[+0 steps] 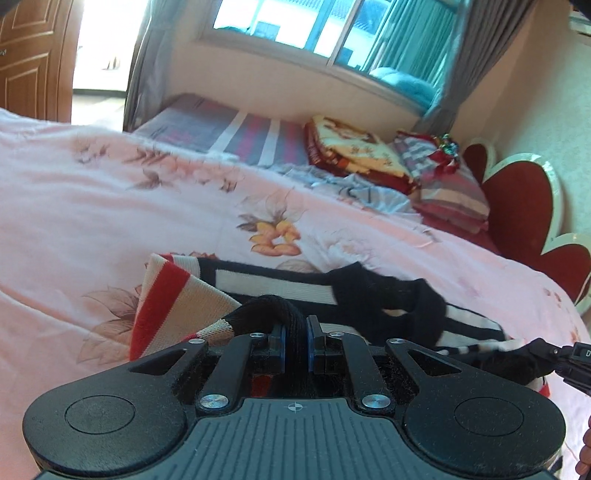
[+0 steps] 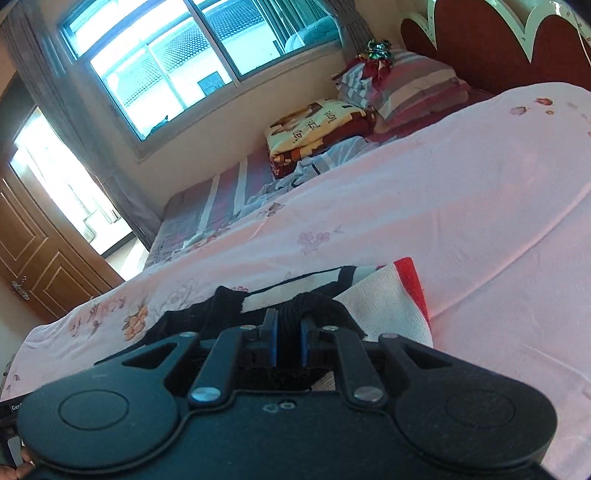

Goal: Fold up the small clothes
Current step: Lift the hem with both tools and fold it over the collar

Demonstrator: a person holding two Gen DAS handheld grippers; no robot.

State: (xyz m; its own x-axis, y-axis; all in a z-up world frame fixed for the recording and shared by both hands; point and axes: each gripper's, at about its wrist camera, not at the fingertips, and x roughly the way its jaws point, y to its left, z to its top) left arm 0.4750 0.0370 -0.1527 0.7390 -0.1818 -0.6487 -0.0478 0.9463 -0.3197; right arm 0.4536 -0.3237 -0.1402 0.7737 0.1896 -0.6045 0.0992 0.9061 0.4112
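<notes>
A small knitted garment (image 1: 177, 295) with black, white and red stripes lies on the pink floral bedspread (image 1: 110, 192). My left gripper (image 1: 294, 332) is shut on a black edge of the garment. In the right wrist view the same garment (image 2: 384, 299) shows its white and red part, and my right gripper (image 2: 288, 338) is shut on another black edge of it. The right gripper also shows at the right edge of the left wrist view (image 1: 565, 360). Both grippers hold the cloth just above the bed.
A folded patterned blanket (image 1: 351, 151) and striped pillows (image 1: 443, 181) lie at the head of the bed by the red headboard (image 1: 524, 199). A window (image 1: 314, 26) and a wooden door (image 1: 29, 59) stand beyond the bed.
</notes>
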